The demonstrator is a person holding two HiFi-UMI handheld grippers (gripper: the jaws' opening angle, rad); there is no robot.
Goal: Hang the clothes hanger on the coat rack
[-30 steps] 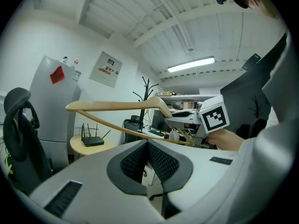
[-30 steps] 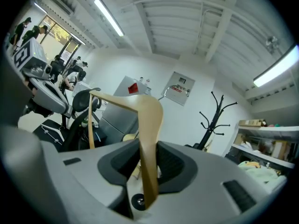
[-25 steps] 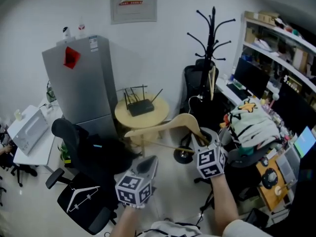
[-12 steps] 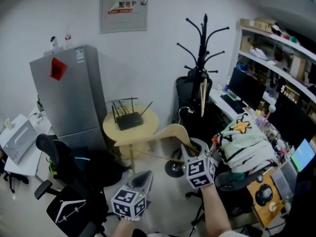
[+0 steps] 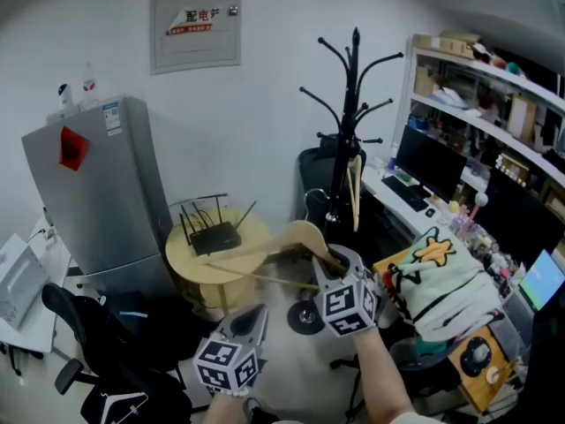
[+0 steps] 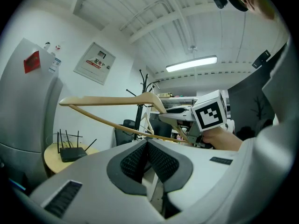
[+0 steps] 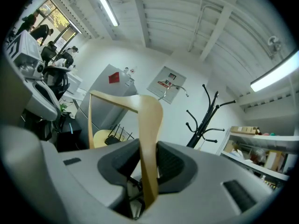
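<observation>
A: What's round the coat rack [image 5: 351, 104]?
B: Grey fridge [image 5: 88, 193] well left of it. Round table [image 5: 181, 270] w/ router [image 5: 212, 237] btwn fridge & rack. Shelves [image 5: 481, 91] & monitor [image 5: 433, 162] just right of it. One pale hanger [image 5: 354, 188] already on a low peg.
A: And ours?
B: Wooden clothes hanger [image 5: 296, 235] is in the air, low & front-left of the rack, not on it yet. Right gripper [image 5: 338, 263] is clenched on one arm end. Left gripper [image 5: 256, 312] is closed on nothing, below-left of the hanger.
A: How to do it well?
B: My guess: lift it, turn the metal hook [image 7: 180, 90] twd a free peg, drop the hook over the peg, then let go.
A: Room?
B: Left & front of the rack look open. Right side is tight. Mind the long free arm near the pegs & the hung hanger.
</observation>
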